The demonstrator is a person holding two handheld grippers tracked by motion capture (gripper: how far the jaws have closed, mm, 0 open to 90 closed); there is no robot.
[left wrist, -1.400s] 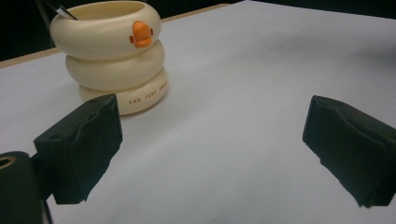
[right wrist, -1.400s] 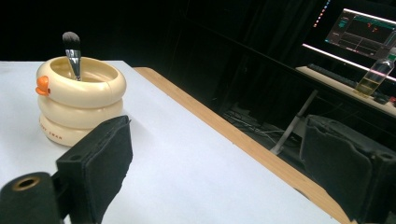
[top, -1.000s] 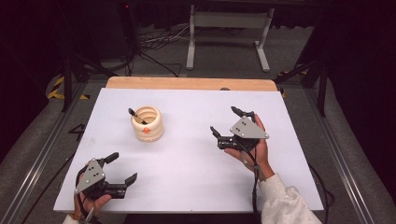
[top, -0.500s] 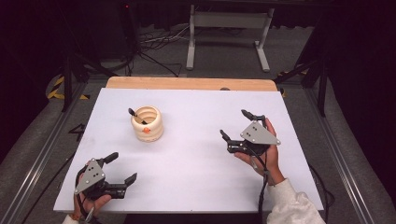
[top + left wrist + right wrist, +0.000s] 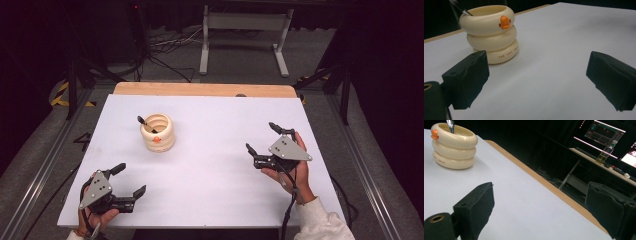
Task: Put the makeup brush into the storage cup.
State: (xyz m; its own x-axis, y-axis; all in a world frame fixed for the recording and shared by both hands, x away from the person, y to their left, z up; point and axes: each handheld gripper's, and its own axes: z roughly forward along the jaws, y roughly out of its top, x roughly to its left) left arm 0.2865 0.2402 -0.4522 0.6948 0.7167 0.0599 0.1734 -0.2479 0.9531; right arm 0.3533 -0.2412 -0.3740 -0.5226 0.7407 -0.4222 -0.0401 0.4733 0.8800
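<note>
The white table carries the cream ring-stacked pot, which stands upright on its far left part, an orange beak on its top ring and a dark-handled tool leaning out of its mouth; what kind of tool it is I cannot tell, since just the handle shows.

The right gripper is held well to the right of the pot, nearer the table's right edge, jaws spread wide with nothing between them. Since a second ago it has drawn away from the pot, to the right and toward the person, and the right hand with it.

The left gripper hovers low near the table's front left corner, on the person's side of the pot and well apart from it, jaws likewise spread and empty. It has stayed where it was, as has the pot.
</note>
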